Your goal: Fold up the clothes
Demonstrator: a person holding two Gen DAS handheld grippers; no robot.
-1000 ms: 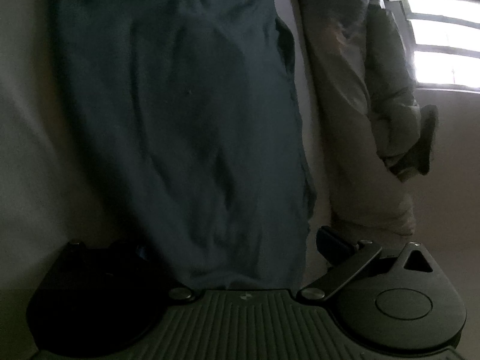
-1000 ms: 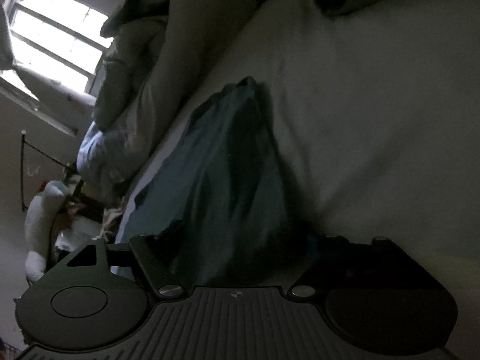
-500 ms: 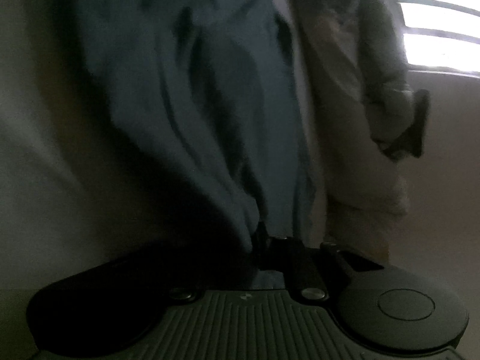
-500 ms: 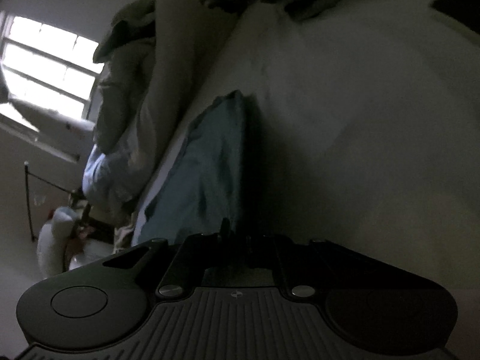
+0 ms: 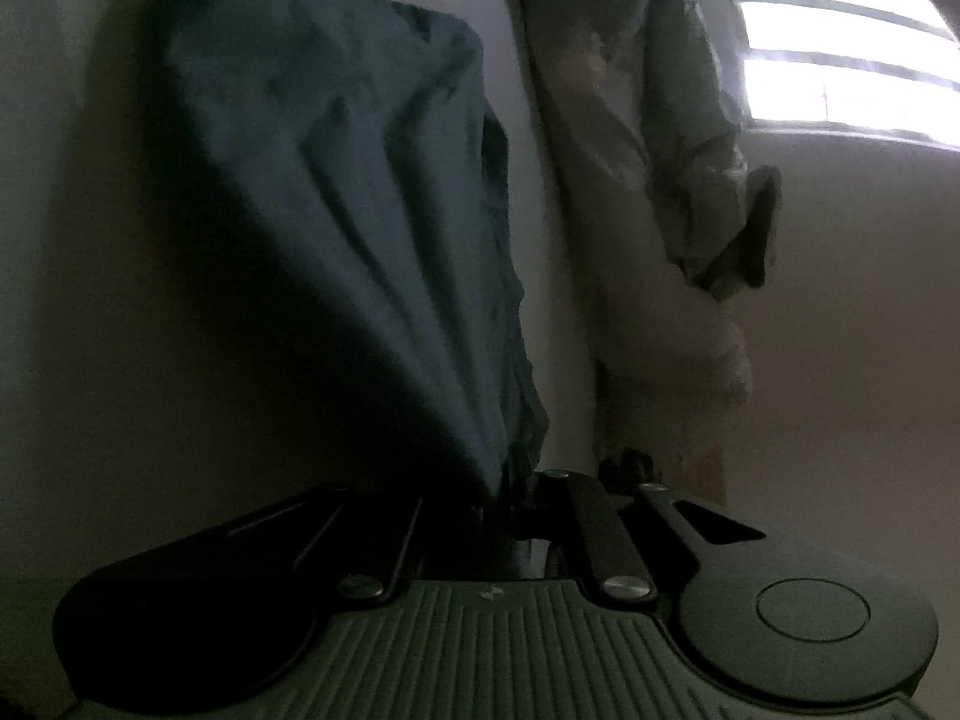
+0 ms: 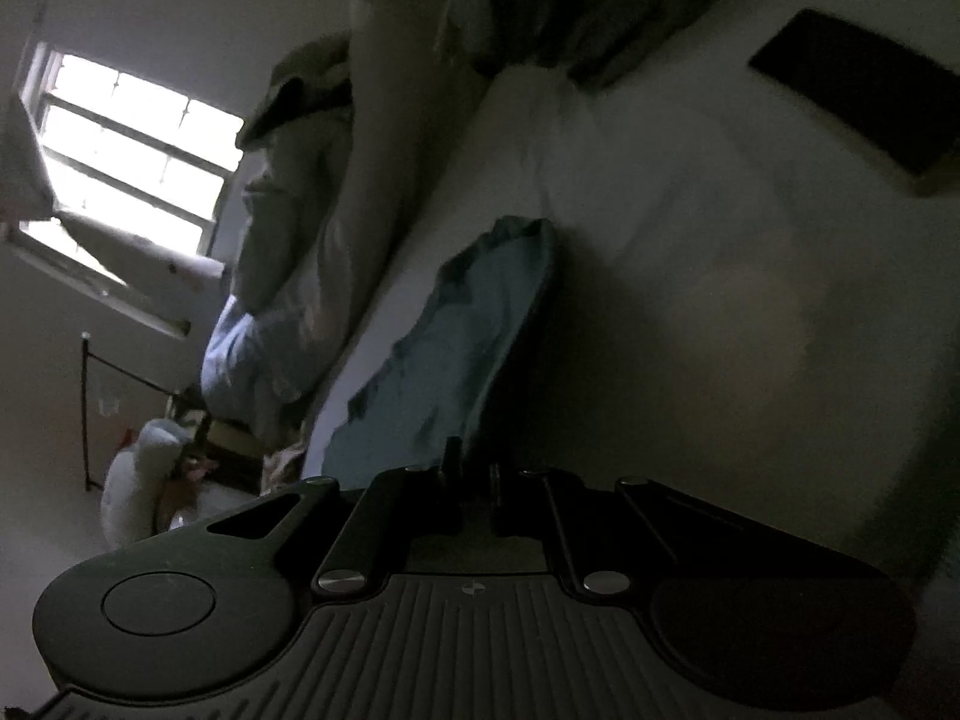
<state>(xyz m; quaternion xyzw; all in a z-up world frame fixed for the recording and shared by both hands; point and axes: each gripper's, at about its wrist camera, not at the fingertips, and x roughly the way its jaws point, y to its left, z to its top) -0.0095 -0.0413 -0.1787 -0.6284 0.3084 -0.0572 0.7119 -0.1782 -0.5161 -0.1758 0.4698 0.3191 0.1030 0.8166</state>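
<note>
A second ago both our grippers stood open around the blue garment (image 5: 360, 192); now the left gripper (image 5: 510, 498) and right gripper (image 6: 474, 486) have closed on its edge (fabric bunched), lifting it off the bed (image 6: 750, 312).

The left gripper (image 5: 510, 498) clamps the gathered edge of a blue garment (image 5: 336, 180) (pulled taut in ridges) above a white bedsheet (image 5: 72, 240).

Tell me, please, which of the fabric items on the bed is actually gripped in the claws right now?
The dark teal garment: its bunched edge runs into the shut left claw and right claw. The pale bedding heap by the window lies untouched.
</note>
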